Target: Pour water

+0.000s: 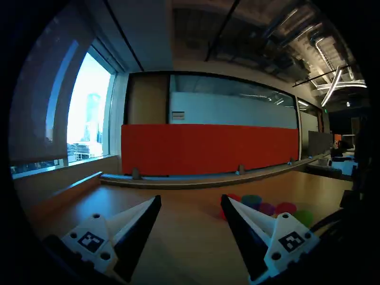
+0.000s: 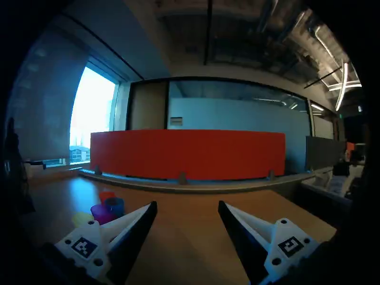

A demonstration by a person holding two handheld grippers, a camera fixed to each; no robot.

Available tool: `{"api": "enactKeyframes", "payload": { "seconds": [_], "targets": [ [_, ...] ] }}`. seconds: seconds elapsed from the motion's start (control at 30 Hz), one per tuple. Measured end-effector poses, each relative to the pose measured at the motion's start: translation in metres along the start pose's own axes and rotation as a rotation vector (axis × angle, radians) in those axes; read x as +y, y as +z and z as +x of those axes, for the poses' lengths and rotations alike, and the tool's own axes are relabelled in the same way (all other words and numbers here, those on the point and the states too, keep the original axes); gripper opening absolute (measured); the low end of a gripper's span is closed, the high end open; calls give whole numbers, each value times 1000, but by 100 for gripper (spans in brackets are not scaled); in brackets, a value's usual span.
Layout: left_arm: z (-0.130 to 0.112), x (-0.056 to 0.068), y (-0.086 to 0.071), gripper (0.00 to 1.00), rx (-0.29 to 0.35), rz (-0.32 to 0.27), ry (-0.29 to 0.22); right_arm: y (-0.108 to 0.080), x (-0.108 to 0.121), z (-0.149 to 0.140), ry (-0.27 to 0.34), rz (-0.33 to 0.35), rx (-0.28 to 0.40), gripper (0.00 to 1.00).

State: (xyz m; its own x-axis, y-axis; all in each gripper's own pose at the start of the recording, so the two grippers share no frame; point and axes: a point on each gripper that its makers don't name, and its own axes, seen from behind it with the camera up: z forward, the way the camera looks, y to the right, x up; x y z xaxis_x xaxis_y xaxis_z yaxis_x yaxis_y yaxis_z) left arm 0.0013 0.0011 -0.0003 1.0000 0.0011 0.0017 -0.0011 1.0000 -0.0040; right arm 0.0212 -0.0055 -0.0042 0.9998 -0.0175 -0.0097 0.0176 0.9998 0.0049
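**Left gripper [image 1: 190,197] & right gripper [image 2: 186,204] open over counter [image 1: 190,247]; cups [image 1: 266,206] off to one side**

Left gripper view: the gripper hangs low over the wood counter, fingers [image 1: 138,223] spread wide w/ only bare wood btwn them. Open wood runs ahead of the tips to the counter's far edge, where a red divider panel [image 1: 209,149] stands along a low rail. The cups, a tight multi-coloured cluster, sit on the counter just past the right-hand finger, short of the far edge. The nearest one is partly hidden behind that finger. A window [image 1: 88,118] runs beyond the counter's left edge, w/ a raised ledge below it.

Right gripper view: fingers [image 2: 243,232] are apart here too, bare wood in the gap. The counter lies open in front up to the far edge & the red panel. The cups [image 2: 105,208] show by the left-hand finger, which partly covers the purple one. Red, blue & yellow-green stand close around it. The counter's right edge is visible, w/ free wood btwn it & the fingers. Can't tell if any cup holds water.
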Motion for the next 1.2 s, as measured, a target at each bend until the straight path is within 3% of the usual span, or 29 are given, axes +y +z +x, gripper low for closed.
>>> {"api": "enactKeyframes", "payload": {
  "seconds": [0.23, 0.47, 0.97, 1.2],
  "targets": [
    [11, 2, 1, 93, -22, -32, 1, -2, 0, 34, -27, -14, 21, 100],
    [14, -2, 1, 93, -47, -52, 27, -2, -13, 40, -54, 31, -1, 100],
    [9, 10, 13, 93, -134, -176, 83, 3, -44, 37, -157, 206, -88, 100],
    [2, 21, 18, 93, -160, -257, 157, 1, -66, 24, -205, 339, -158, 100]
  ]
}}
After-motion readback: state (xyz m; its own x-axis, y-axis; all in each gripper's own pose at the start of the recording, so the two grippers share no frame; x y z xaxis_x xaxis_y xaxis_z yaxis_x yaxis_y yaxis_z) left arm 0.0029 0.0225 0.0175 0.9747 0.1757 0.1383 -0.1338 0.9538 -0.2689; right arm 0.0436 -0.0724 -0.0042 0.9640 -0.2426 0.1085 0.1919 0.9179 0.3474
